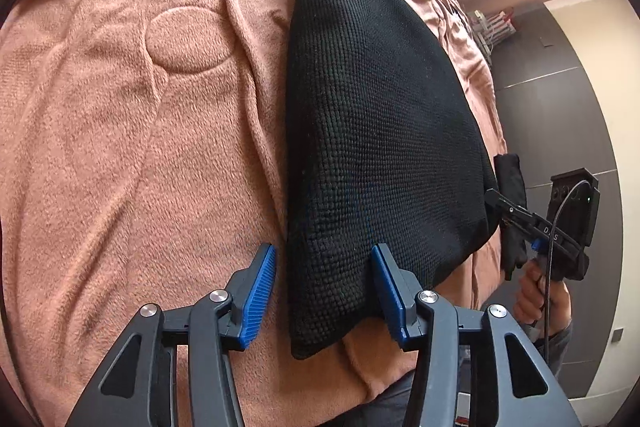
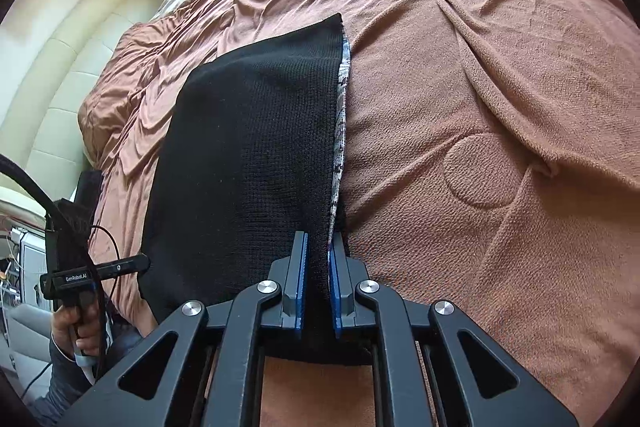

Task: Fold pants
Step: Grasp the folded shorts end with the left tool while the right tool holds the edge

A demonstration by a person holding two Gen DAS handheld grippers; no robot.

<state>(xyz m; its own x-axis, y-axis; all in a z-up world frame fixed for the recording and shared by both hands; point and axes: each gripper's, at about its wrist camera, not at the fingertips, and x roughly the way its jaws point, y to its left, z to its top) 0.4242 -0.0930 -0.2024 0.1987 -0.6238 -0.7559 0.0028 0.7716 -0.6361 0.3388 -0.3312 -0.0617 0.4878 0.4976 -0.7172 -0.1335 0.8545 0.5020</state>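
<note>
The black knitted pants (image 1: 380,107) lie folded into a long tapering shape on a pinkish-brown blanket (image 1: 120,147). My left gripper (image 1: 323,249) stands open around their near corner; the cloth lies between the blue pads (image 1: 262,291) without being pinched. My right gripper (image 1: 491,195) bites the pants' right edge. In the right wrist view the right gripper (image 2: 318,239) is shut on the near edge of the pants (image 2: 248,147), where a grey lining strip (image 2: 342,115) shows. The left gripper (image 2: 145,261) reaches the pants' left edge there.
The blanket (image 2: 480,87) is creased and has a round raised patch (image 2: 480,171). A cream padded headboard (image 2: 48,99) stands to the left in the right wrist view. A dark grey floor (image 1: 560,107) lies past the bed's edge. A person's hand (image 1: 528,291) holds each grip.
</note>
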